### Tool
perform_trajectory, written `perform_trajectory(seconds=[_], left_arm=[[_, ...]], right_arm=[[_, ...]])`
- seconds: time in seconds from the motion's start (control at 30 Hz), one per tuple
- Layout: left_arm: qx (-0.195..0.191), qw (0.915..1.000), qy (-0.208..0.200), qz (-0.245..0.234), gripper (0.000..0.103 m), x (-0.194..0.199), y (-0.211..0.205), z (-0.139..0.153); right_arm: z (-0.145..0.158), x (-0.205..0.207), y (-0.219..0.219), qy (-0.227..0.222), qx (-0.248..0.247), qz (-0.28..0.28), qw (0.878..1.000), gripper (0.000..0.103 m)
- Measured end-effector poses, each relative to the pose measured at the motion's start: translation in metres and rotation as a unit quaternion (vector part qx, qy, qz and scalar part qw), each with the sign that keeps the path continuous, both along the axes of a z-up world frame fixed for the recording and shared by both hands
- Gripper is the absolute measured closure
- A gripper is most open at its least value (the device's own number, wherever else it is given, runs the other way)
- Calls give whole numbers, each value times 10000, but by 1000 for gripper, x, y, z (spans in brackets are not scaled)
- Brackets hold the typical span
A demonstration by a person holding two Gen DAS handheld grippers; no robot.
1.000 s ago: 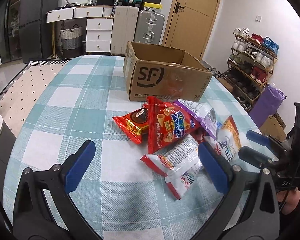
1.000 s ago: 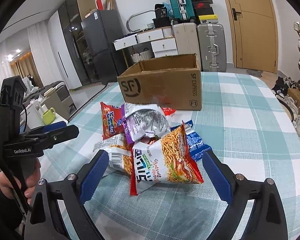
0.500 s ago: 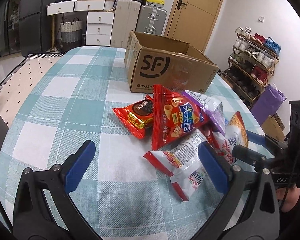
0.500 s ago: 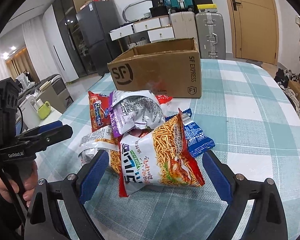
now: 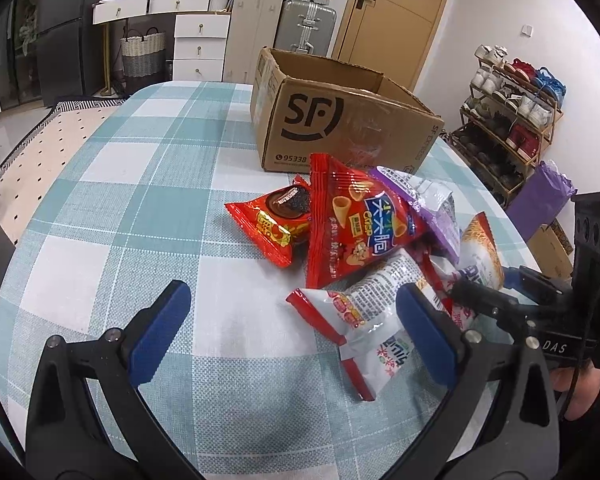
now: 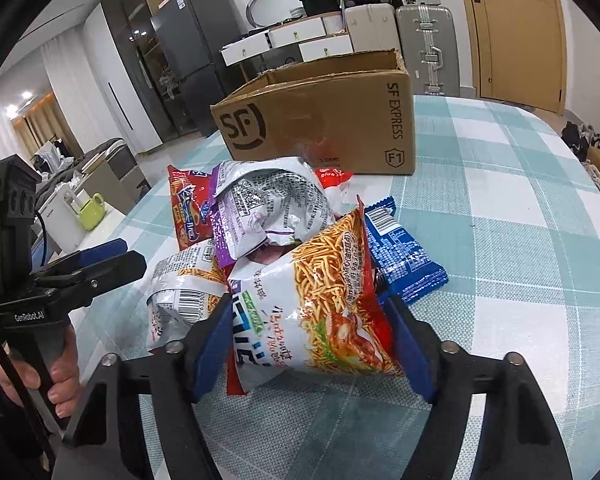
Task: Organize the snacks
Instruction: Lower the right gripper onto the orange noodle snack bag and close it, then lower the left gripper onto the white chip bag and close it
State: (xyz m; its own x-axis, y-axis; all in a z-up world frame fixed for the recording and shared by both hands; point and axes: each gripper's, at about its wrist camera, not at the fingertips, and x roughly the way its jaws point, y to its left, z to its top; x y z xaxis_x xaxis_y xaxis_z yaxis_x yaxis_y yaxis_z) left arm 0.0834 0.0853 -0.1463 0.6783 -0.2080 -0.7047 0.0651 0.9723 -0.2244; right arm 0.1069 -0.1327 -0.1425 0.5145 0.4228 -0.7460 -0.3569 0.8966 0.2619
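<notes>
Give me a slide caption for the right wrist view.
Right gripper closing on a noodle snack bag before the cardboard box.
</notes>
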Motion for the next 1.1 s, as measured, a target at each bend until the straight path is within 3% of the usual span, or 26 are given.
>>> perform_trajectory(seconds=[0.33,0.83,1.1], left_arm=[[55,9999,134,-55,1,-7,-7,-1],[-451,9951,836,-284,1,12,-36,-13],[-316,9941,1014,-221,1,20,-57,-12]], right_arm=[[3,-11,-10,-49,313,-7,9995,42],[18,-36,-49,-413,878,-288,9949,42],[26,-47,-61,-646,1192,-346,9902,42]])
